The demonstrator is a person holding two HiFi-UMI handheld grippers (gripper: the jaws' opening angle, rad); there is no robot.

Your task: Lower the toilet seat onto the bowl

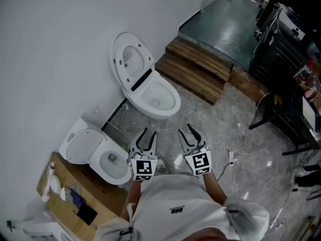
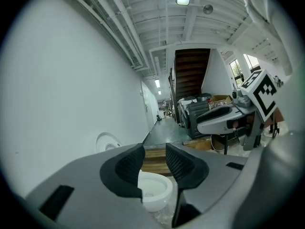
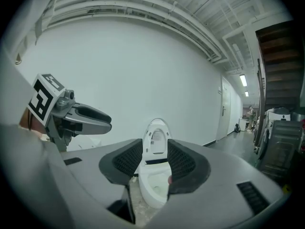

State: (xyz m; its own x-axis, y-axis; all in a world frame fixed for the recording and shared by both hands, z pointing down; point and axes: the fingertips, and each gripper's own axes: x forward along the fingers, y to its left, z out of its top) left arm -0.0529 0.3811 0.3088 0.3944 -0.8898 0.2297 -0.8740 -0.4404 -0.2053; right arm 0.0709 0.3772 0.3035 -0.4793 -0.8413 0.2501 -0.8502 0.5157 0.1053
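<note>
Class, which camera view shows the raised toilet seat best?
The head view: the whole raised seat shows, upright by the wall. The right gripper view frames it between the jaws, with its lower part hidden. The left gripper view catches only part of it beside a jaw.

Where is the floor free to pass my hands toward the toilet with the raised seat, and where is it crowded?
Free: the floor in front of the toilet bowl, and the strip between it and the wooden steps. Crowded: white cables on the right; a second toilet and a cardboard box on the left.
</note>
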